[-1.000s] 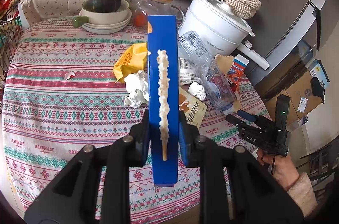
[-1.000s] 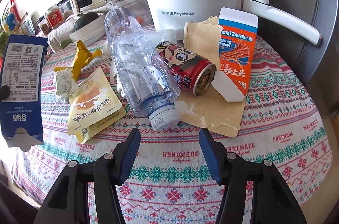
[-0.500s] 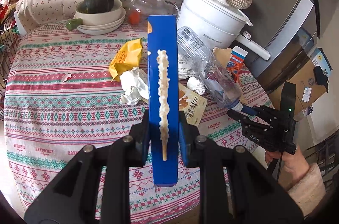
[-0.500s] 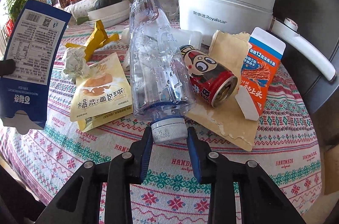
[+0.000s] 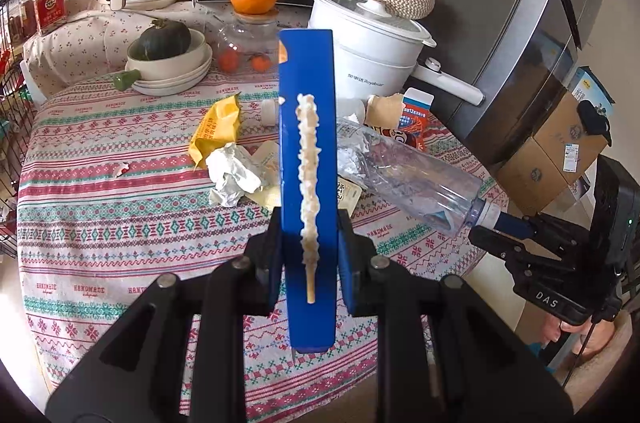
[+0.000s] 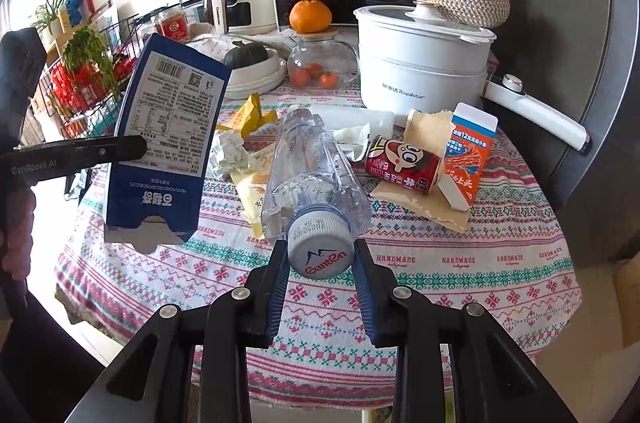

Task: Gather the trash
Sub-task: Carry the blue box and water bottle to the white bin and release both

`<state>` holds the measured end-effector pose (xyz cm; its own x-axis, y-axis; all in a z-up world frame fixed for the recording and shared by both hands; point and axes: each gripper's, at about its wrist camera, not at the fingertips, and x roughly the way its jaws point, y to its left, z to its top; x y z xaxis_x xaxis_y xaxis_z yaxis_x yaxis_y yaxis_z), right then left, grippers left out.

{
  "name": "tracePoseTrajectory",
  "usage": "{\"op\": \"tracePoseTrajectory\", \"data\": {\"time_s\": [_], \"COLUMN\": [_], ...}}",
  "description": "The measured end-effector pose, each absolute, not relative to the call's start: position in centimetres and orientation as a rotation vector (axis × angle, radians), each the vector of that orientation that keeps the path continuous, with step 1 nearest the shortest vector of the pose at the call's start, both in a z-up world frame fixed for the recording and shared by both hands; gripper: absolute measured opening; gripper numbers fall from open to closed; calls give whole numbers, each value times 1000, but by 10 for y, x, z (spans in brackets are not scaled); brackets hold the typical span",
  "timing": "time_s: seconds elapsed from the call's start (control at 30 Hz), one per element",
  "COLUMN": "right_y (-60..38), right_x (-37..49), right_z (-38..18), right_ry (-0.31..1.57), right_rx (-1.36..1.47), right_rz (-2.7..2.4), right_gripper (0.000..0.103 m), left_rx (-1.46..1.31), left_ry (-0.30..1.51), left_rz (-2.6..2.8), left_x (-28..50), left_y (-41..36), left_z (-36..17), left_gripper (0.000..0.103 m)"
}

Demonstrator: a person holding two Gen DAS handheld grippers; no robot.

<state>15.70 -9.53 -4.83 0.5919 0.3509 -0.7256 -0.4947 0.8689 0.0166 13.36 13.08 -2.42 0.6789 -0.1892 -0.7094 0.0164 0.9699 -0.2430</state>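
Patterned table [image 6: 500, 263]: clear bottle [image 6: 308, 167] lifted, cap toward right tongs [image 6: 320, 259].

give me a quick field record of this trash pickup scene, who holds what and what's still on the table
left gripper: shut on flattened blue carton
right gripper: jaws clamped on clear plastic bottle at its cap
still on table: red drink can, orange snack box, yellow wrapper, crumpled paper
not trash: white Royalstar cooker, orange

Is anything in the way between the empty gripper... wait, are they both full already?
Yes. The left gripper holds the blue carton, and the right gripper clamps the bottle by its cap. Nothing stands between either gripper and its trash.
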Motion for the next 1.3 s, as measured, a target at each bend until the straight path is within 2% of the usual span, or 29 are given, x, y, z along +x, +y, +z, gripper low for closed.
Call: {"op": "tracePoseTrajectory", "data": {"time_s": [0.47, 0.93, 1.13, 1.3], "right_y": [-172, -240, -278, -314], "right_x": [112, 54, 21, 19], "right_z": [4, 57, 64, 37], "right_ry": [688, 582, 626, 731], "right_rx": [121, 114, 90, 144], "right_rz": [331, 194, 65, -7], "right_gripper": [31, 31, 31, 31], "left_rx": [-167, -134, -86, -17], "left_ry": [771, 794, 853, 860], "left_rz": [-181, -379, -544, -645], "left_x": [122, 123, 114, 107], "left_y": [95, 8, -63, -121], "left_z": [-12, -14, -30, -51], "left_gripper": [25, 25, 25, 25]}}
